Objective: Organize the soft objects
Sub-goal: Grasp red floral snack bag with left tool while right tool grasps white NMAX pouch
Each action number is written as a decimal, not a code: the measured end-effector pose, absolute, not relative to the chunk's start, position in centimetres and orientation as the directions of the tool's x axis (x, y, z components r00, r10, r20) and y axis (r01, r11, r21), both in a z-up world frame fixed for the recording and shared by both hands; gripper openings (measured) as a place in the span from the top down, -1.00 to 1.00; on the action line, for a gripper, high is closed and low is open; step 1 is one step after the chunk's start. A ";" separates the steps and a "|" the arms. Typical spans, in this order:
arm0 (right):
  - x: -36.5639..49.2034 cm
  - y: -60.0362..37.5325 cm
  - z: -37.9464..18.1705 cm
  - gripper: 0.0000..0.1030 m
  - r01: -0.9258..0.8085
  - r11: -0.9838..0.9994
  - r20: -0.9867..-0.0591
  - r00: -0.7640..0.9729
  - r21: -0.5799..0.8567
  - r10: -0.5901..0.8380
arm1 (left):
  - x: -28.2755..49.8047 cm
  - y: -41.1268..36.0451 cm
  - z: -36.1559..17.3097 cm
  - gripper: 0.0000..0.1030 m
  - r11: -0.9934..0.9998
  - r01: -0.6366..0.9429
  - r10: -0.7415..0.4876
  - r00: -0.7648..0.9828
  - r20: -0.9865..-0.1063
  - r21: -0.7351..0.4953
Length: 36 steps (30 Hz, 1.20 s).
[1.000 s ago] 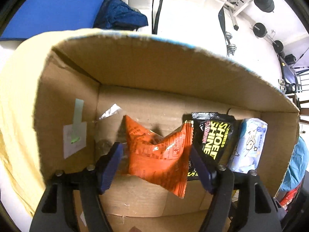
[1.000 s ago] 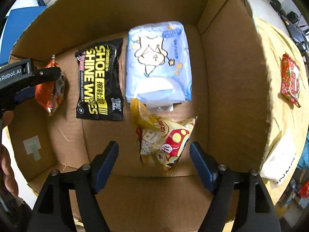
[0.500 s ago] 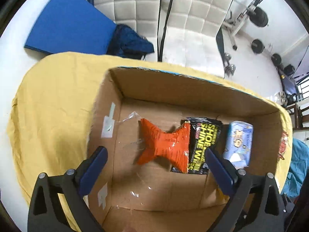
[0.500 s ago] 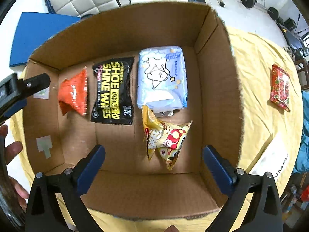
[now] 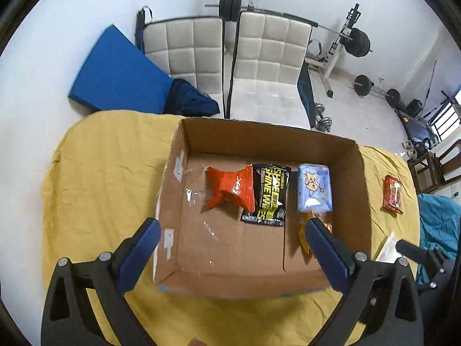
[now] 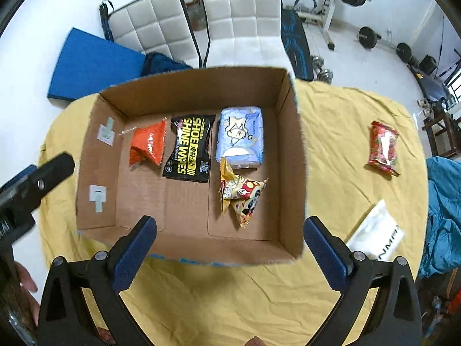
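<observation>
Both grippers have pulled up and back out of the open brown cardboard box [image 6: 291,155] since a second ago. The left gripper [image 5: 230,248] hangs above its near edge, jaws spread wide, holding nothing. Ahead of it lie the crinkled orange snack packet [image 5: 229,187], black shoe-wipes pouch [image 5: 268,196] and pale blue tissue pack [image 5: 314,187]. The right gripper [image 6: 229,243] is equally wide and empty, the yellow snack bag [image 6: 240,193] ahead, a red packet [image 6: 383,148] on the yellow cloth [image 6: 340,144] to its right.

The black pouch [image 6: 189,147] in the cardboard box [image 6: 291,155] reads "SHOE SHINE WIPES" in yellow. At about four o'clock from the box, the white packet [image 6: 376,235] shows partial letters, roughly "NME". Other packaging print is illegible.
</observation>
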State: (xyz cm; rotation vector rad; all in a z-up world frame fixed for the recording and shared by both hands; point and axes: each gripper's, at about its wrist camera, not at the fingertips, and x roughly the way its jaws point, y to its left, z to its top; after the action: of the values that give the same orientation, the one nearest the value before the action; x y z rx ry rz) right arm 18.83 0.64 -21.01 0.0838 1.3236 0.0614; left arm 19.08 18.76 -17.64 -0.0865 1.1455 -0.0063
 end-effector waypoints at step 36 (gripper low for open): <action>12.8 -28.4 -31.0 -1.00 0.507 0.858 -0.997 0.039 0.081 0.071 | 14.4 1.5 -20.5 -1.00 0.989 0.036 0.115 0.392 -0.913 0.140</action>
State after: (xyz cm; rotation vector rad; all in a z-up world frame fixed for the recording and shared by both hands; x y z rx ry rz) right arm 12.79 -28.38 -30.97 0.4793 1.5104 -0.3542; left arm 14.42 1.53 -20.48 0.1456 1.1680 0.0503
